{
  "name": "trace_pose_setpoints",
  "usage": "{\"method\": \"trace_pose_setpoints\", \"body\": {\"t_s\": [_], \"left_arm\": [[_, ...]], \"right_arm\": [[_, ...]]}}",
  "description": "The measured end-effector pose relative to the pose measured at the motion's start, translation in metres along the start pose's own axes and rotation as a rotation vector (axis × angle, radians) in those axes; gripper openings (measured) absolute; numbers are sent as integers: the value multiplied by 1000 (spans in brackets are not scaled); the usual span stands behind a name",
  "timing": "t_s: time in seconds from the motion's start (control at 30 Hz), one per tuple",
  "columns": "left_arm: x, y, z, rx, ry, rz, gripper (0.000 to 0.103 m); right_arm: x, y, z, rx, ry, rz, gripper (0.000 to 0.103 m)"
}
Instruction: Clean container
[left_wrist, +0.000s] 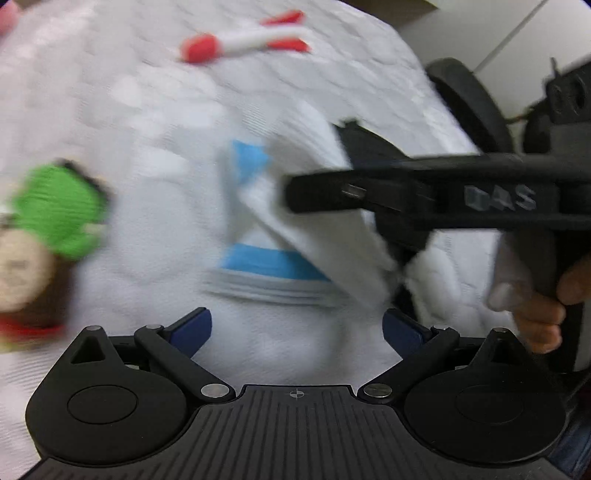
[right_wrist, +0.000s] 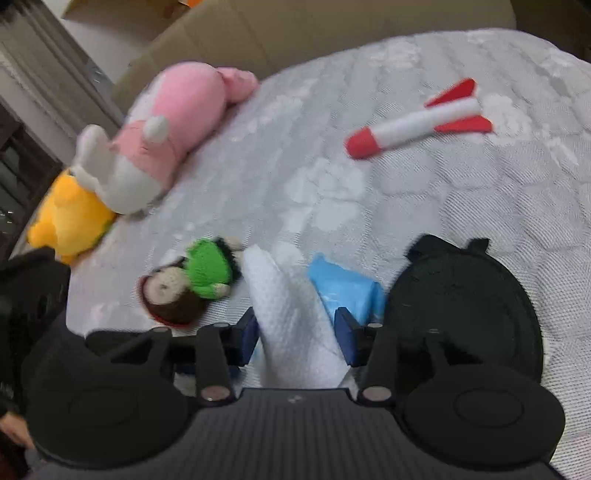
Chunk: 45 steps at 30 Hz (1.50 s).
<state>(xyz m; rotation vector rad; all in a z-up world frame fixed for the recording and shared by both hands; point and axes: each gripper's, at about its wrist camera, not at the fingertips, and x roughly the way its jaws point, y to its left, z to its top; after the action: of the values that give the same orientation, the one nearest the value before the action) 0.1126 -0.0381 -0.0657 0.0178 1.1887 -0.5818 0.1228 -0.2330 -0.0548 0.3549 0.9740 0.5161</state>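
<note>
A white tissue (right_wrist: 295, 325) stands up between my right gripper's (right_wrist: 297, 334) blue pads, which close on it. In the left wrist view the same tissue (left_wrist: 314, 206) hangs from the right gripper's black body (left_wrist: 424, 192). Under it lies a white and blue tissue pack (left_wrist: 258, 266), also seen in the right wrist view (right_wrist: 343, 288). My left gripper (left_wrist: 295, 328) is open and empty, just in front of the pack. A black round container lid (right_wrist: 461, 295) sits by my right gripper. The left wrist view is blurred.
All lies on a white quilted bed (right_wrist: 369, 192). A green-dressed doll (right_wrist: 192, 284), a pink plush (right_wrist: 166, 129), a yellow plush (right_wrist: 70, 218) and a red-white rocket toy (right_wrist: 417, 122) lie on it. Cardboard boxes (right_wrist: 258, 33) stand behind.
</note>
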Motion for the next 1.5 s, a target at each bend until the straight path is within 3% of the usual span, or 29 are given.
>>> {"method": "trace_pose_setpoints", "body": {"t_s": [0.07,0.2,0.3,0.4,0.47,0.53,0.63,0.7,0.77,0.87,1.0,1.1,1.23,1.37,1.5], "left_arm": [[-30,9,-5,10,-78,78,101],[-66,31,-14,21,-210,298,103],[-62,54,-10,-38,-191,410,103],[-55,69,-7,-99,-180,491,103],[-58,73,-5,-134,-198,496,103],[-59,76,-3,-161,-206,479,103],[-54,77,-4,-154,-174,426,103],[-48,77,-5,-130,-149,416,103],[-43,79,-4,-115,-134,419,103],[-33,86,-1,-121,-116,395,103],[-11,94,6,-138,-87,389,103],[8,93,7,-120,-47,408,103],[18,72,3,-47,-15,337,102],[15,50,-1,5,-31,181,101],[7,47,-3,-16,-40,180,102]], "right_arm": [[-3,7,-1,-35,0,36,63],[11,21,-7,-151,61,-43,60],[13,34,-14,-257,69,-103,60],[0,50,-20,-322,-6,-84,57],[-4,63,-24,-392,-19,-28,60],[4,77,-34,-464,34,23,60],[35,96,-56,-626,164,-28,59],[55,101,-68,-722,229,-94,48],[69,100,-75,-765,259,-159,22],[63,96,-62,-688,182,-174,11],[51,71,-25,-400,92,-140,10],[46,46,-13,-301,61,-241,9],[21,16,-3,-178,-7,-367,9],[-3,-5,1,31,-53,-259,9],[-12,2,-1,97,-71,-138,9]]}}
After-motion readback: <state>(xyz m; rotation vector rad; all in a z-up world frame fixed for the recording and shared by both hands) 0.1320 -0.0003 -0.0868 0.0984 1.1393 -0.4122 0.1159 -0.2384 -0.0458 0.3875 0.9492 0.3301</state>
